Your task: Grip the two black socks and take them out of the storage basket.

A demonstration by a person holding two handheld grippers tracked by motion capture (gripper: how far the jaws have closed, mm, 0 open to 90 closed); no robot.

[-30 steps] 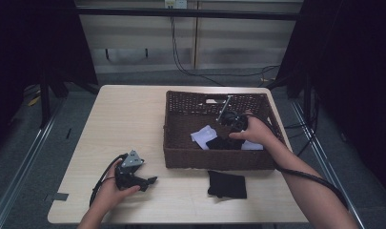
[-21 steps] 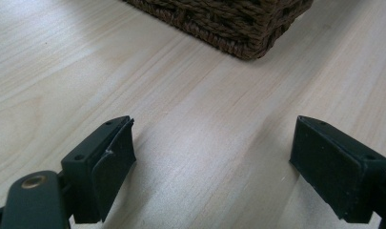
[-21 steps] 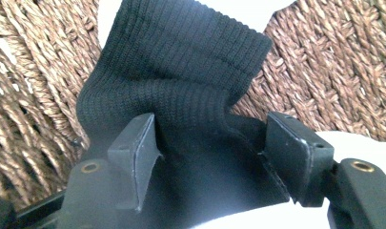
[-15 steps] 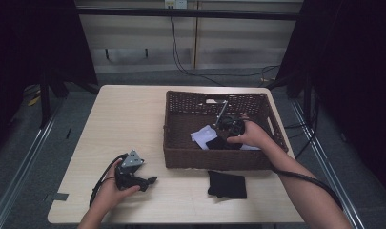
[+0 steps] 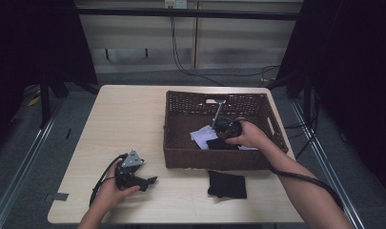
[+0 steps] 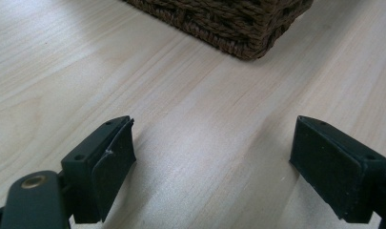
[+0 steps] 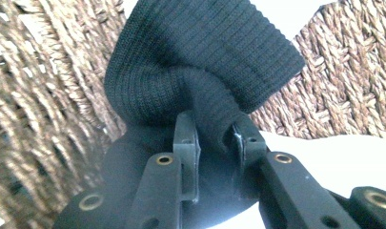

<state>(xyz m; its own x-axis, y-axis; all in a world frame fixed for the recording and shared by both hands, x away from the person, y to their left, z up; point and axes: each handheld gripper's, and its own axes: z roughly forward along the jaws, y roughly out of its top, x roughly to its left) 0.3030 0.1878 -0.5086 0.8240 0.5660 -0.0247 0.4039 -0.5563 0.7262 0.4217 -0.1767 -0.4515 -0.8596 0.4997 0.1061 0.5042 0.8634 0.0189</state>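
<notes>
The right claw has just been closing and now pinches a black cloth inside the wicker basket at the counter's right half. So the grab looks done; lifting the cloth out is left. One black cloth already lies folded on the counter just in front of the basket. White cloths remain inside. The pinched cloth is ribbed knit, bunched into a fold. The left claw rests spread on the counter, holding nothing
</notes>
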